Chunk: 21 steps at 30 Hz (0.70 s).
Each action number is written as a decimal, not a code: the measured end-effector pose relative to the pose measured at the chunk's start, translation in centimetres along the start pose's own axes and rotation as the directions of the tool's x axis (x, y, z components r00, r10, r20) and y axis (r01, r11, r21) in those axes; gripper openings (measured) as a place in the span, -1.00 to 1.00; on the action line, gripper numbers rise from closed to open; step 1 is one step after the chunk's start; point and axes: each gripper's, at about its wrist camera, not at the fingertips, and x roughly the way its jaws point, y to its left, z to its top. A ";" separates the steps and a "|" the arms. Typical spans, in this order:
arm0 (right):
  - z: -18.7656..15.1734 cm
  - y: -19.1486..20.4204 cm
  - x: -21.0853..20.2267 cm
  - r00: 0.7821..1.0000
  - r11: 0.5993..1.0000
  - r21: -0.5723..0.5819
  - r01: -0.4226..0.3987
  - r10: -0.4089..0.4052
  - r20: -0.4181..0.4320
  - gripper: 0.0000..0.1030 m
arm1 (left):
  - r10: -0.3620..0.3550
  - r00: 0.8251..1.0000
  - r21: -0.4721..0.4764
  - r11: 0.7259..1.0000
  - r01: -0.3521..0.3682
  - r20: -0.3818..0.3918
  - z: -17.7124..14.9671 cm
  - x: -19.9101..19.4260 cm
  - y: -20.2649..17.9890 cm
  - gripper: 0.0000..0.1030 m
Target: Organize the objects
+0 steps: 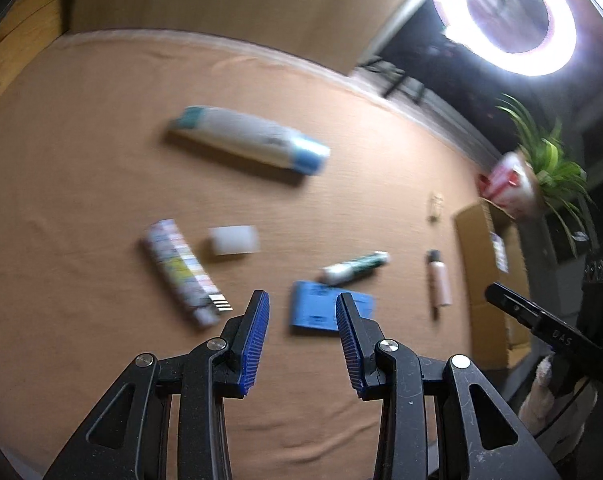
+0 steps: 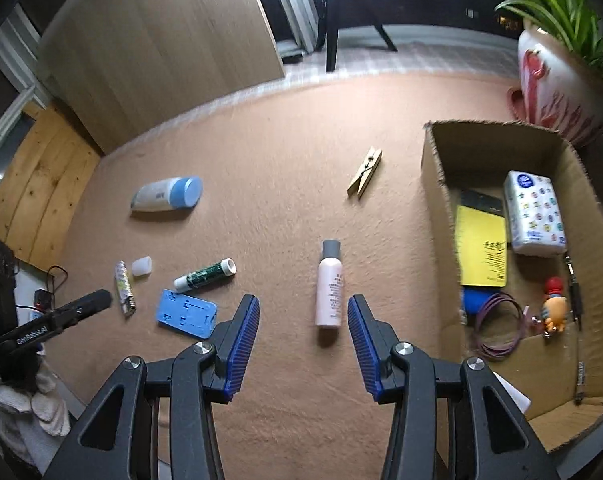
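In my left view, my left jaws [image 1: 303, 312] are apart and hold nothing; the flat blue card [image 1: 321, 308] lies on the desk [image 1: 81, 160] just past them. I should go down straight.

In my right view, my right jaws [image 2: 303, 316] are apart, empty. The pink bottle [image 2: 329, 286] lies between them, near the box [image 2: 435, 184] by the desk's right edge.
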 end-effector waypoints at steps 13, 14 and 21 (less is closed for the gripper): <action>0.9 0.0 4.6 0.991 0.994 -0.016 0.106 -0.107 -0.083 -0.18 | 0.161 0.986 -0.069 0.984 -0.163 -0.035 1.1 2.6 5.0 -0.02; 1.0 -0.1 4.7 0.990 0.994 -0.016 0.109 -0.110 -0.086 -0.18 | 0.173 0.984 -0.065 0.982 -0.175 -0.038 1.3 2.9 5.0 -0.02; 1.1 -0.3 5.8 0.987 0.992 -0.014 0.127 -0.128 -0.101 -0.18 | 0.242 0.970 -0.018 0.970 -0.242 -0.035 1.5 4.4 4.2 -0.02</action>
